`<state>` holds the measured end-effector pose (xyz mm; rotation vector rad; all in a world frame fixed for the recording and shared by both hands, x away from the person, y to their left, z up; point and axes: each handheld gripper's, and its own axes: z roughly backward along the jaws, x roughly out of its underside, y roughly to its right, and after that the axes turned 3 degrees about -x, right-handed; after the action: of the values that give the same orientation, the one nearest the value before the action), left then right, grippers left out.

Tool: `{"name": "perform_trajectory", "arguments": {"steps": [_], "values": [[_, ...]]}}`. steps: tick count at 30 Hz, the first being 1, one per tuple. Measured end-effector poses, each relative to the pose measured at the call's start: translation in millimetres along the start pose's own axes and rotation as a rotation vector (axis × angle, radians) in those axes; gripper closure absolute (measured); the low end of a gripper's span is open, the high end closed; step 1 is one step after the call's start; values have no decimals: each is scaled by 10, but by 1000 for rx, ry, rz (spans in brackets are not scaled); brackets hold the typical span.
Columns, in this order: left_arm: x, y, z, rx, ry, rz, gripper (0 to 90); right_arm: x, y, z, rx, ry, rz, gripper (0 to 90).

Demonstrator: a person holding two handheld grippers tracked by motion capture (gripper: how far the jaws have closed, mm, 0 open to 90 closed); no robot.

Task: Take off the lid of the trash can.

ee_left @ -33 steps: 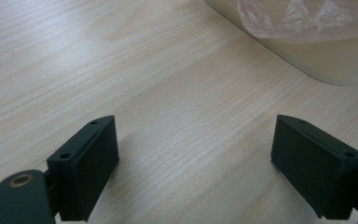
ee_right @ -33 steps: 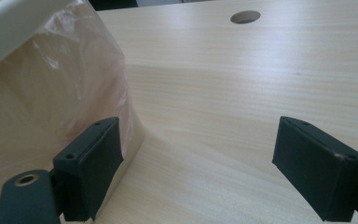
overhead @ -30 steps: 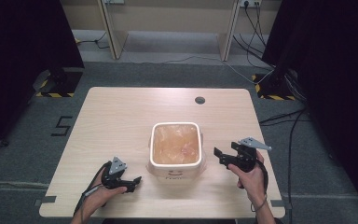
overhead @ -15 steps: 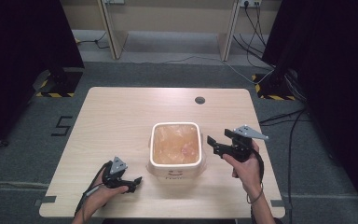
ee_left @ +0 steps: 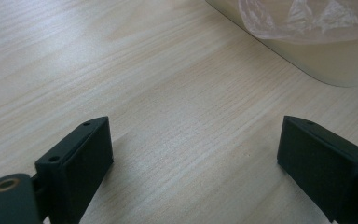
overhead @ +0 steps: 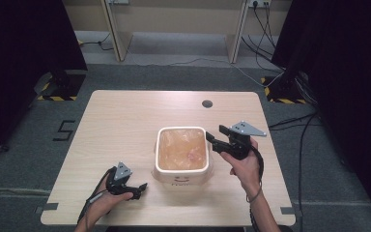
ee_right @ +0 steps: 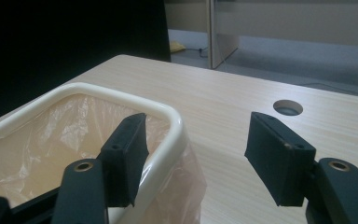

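Left gripper [overhead: 131, 187] is held low on the table [overhead: 125, 121] near its front edge, just beside the bin's left front corner; jaws are spread wide, nothing between them. In the left gripper view only bare wood grain is seen between the jaws, with the bin's base and a fold of liner at upper right.

Cream bin [overhead: 182, 153], rounded-square, is set near the table's middle, slightly toward the front. A thin clear liner bag [overhead: 181, 147] is fitted inside and folded over the rim.

Right gripper [overhead: 218, 141] is raised at the bin's right rim. Jaws are parted and appear to straddle that rim in the right gripper view: one jaw inside over the liner, the other outside. Nothing is clamped yet.

Risks, as judged: if the jaws are shut here, rim and film would be pinched together; the thin liner could be torn or dragged off the rim. A pull on one side only could tip or slide the light bin, since it is not steadied by the left gripper.

Room: broad open tabletop is left behind and to the left of the bin. A cable hole [overhead: 206, 103] sits well apart toward the far edge. The front edge lies close to the left gripper, so little margin is left there.
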<state>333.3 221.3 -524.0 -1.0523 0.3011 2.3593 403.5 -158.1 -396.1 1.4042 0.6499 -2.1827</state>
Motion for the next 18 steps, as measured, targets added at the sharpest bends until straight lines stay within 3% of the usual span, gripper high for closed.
{"name": "perform_trajectory", "arguments": {"steps": [5,10,14,18], "values": [[0,0,0,0,0,0,93,-18,-15,-89,-22,-26,-13,484],[0,0,0,0,0,0,93,-64,-54,-161,-13,-50,24,536],[0,0,0,0,0,0,93,-84,-97,-279,-26,-101,57,561],[0,-1,0,1,0,0,93,-67,-75,-338,-13,-127,46,588]]}}
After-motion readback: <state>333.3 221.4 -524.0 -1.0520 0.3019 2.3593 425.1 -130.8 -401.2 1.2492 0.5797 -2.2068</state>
